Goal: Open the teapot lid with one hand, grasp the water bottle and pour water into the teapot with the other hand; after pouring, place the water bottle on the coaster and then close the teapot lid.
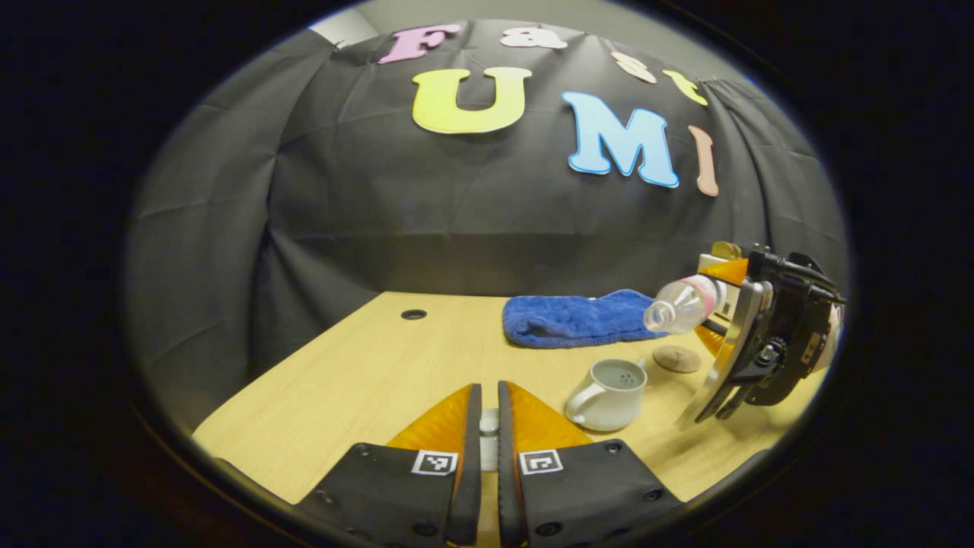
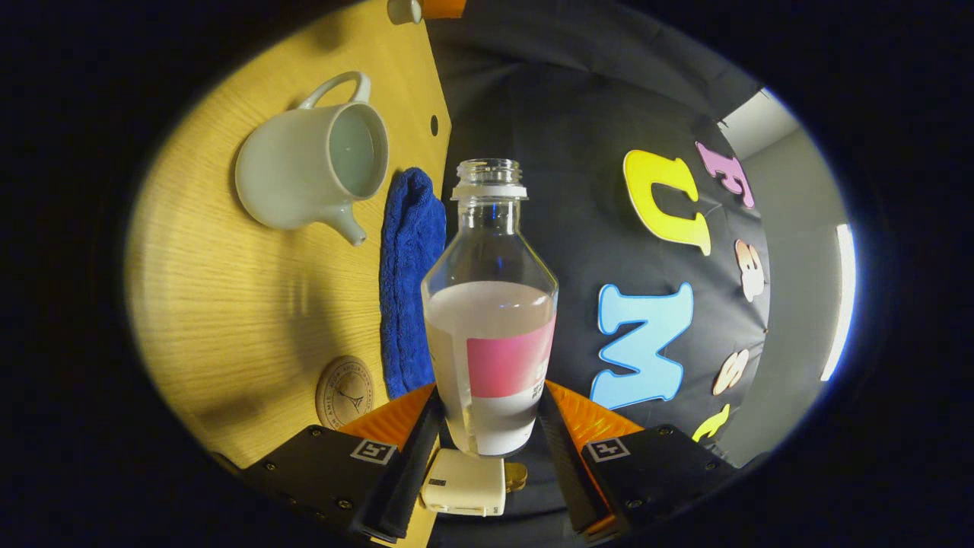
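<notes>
The white teapot [image 1: 609, 396] stands open on the wooden table [image 1: 365, 373], its lid off. My left gripper [image 1: 489, 392] hovers left of it, shut on the small white lid [image 1: 489, 430]. In the left gripper view my right gripper [image 1: 714, 304] holds the clear, pink-labelled water bottle [image 1: 681, 304] tilted on its side, mouth toward the teapot from the right and above. In the right gripper view my right gripper [image 2: 487, 399] is shut on the uncapped bottle [image 2: 491, 304], partly full; no stream is visible. The teapot [image 2: 304, 164] lies beyond, and the lid [image 2: 403, 9] shows at the top edge.
A round brown coaster [image 1: 677, 359] [image 2: 345, 392] lies just right of the teapot. A folded blue towel [image 1: 578, 318] [image 2: 411, 281] lies behind them near the wall. A cable hole [image 1: 414, 313] is set in the table at the back left.
</notes>
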